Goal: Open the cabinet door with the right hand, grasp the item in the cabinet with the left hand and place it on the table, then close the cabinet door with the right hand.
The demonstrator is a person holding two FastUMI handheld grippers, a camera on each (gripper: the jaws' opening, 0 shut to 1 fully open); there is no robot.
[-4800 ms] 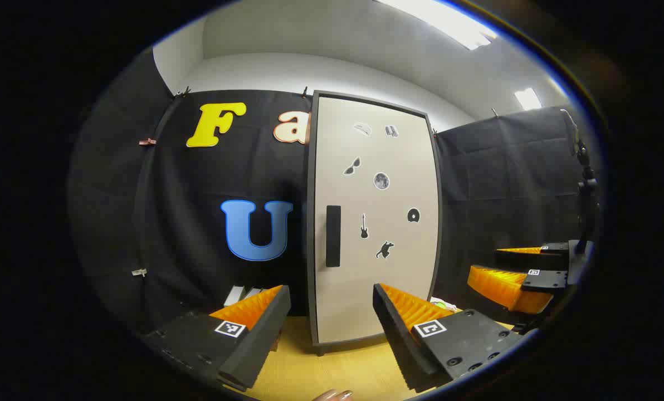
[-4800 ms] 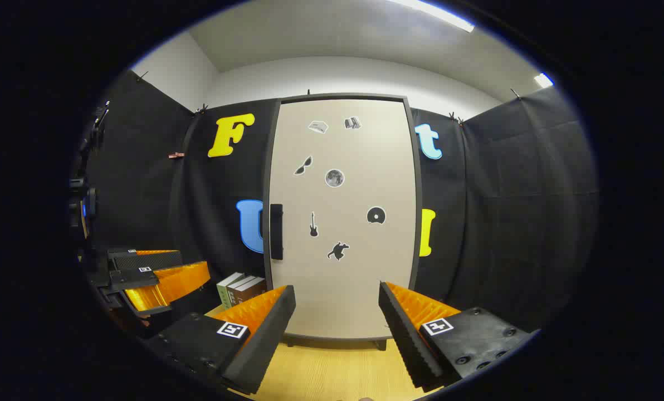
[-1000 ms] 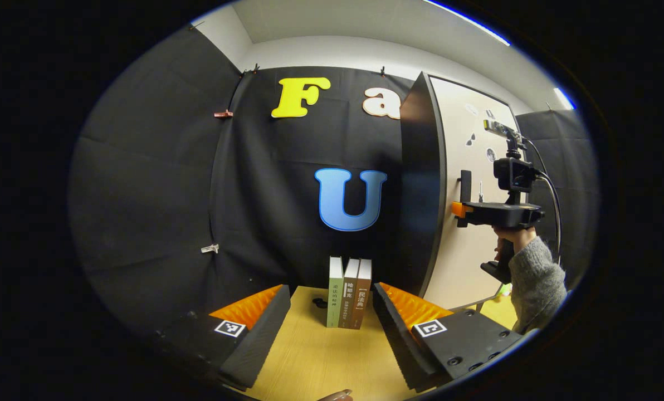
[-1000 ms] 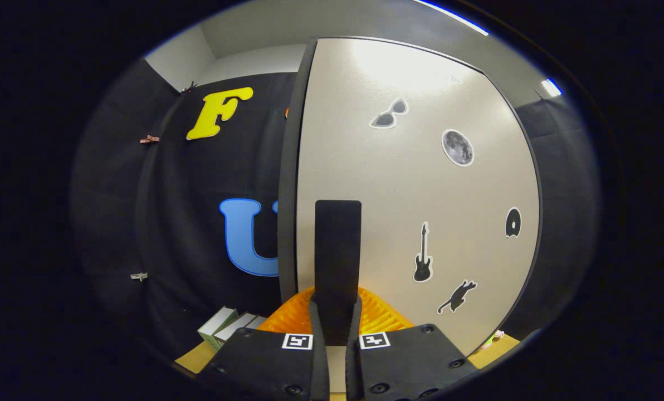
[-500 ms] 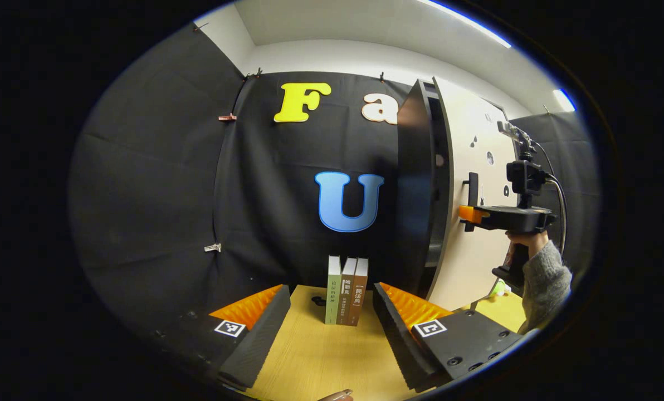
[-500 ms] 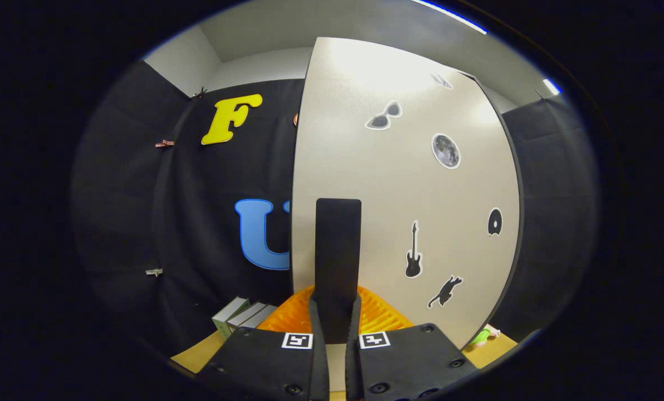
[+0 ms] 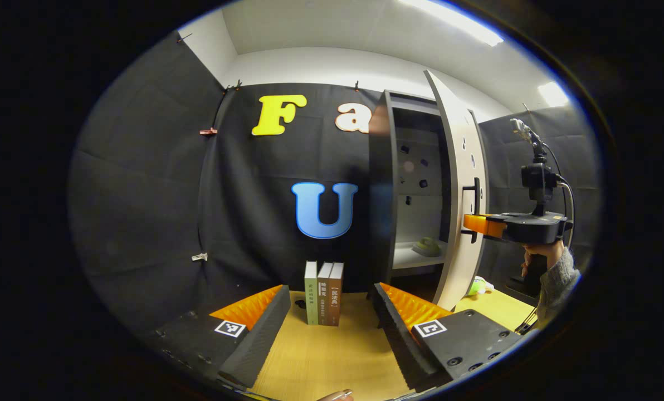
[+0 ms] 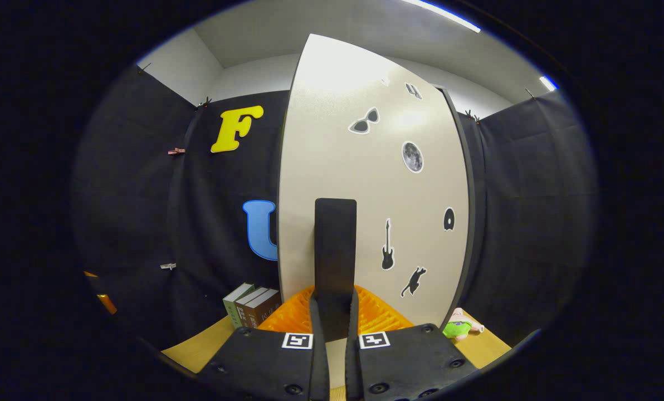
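The cabinet (image 7: 381,184) stands on the table with its pale door (image 7: 459,184) swung partly open. A small olive-green item (image 7: 426,246) lies on a white shelf (image 7: 407,258) inside. My right gripper (image 8: 335,326) is shut on the door's black vertical handle (image 8: 335,250). In the left gripper view, the right gripper (image 7: 471,225) is held by a hand in a grey sleeve at the handle (image 7: 476,205). My left gripper (image 7: 329,328) hovers open over the table, well in front of the cabinet, with nothing between its fingers.
Three upright books (image 7: 323,292) stand on the wooden table (image 7: 332,356) left of the cabinet, also seen as books (image 8: 251,303) in the right gripper view. A small green plush toy (image 8: 457,328) lies on the table beyond the door's far edge.
The door has swung farther open with my right gripper on its handle, uncovering the shelves and the olive-green item. My left gripper stays open and has turned slightly toward the cabinet.
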